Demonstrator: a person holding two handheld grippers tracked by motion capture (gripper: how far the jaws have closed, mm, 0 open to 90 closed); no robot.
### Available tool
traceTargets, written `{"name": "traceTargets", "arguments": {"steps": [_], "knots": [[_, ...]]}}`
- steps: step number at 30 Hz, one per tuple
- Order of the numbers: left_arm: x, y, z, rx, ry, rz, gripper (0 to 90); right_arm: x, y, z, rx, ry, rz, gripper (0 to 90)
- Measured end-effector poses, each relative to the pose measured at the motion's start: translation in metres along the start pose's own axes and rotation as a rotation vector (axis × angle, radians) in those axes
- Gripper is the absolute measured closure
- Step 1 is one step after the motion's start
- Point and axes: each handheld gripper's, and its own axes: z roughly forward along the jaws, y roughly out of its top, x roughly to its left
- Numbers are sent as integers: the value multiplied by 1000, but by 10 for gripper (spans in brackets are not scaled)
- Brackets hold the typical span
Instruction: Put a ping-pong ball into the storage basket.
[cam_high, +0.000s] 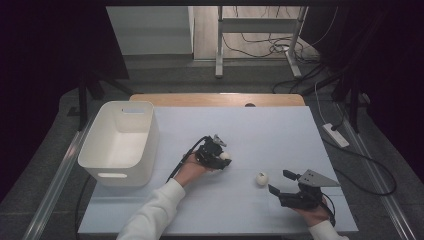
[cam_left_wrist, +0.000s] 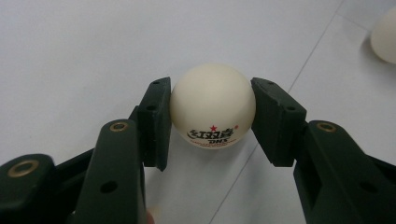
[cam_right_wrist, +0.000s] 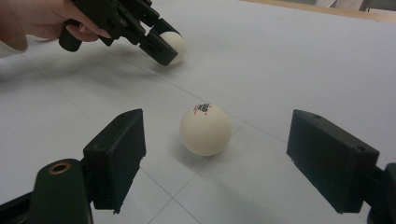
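A cream ping-pong ball with a red star and black print sits between the pads of my left gripper, which is shut on it, both pads touching its sides. In the high view that gripper and its ball are near the table's middle, low over the white surface. A second ping-pong ball lies free on the table to the right. My right gripper stands open just right of it. In the right gripper view this ball rests a little ahead of the wide-open jaws, touching neither.
A white plastic bin with handle slots stands at the table's left side, nothing visible inside it. The white table sheet has a wooden strip along its far edge. Cables and a power strip lie on the floor to the right.
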Motion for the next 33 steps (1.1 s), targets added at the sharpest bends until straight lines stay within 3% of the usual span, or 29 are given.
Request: {"name": "traceTargets", "arguments": {"steps": [33], "knots": [[-8, 3, -23, -59, 2, 31, 514, 0, 0, 0, 1, -2, -1, 194]]}}
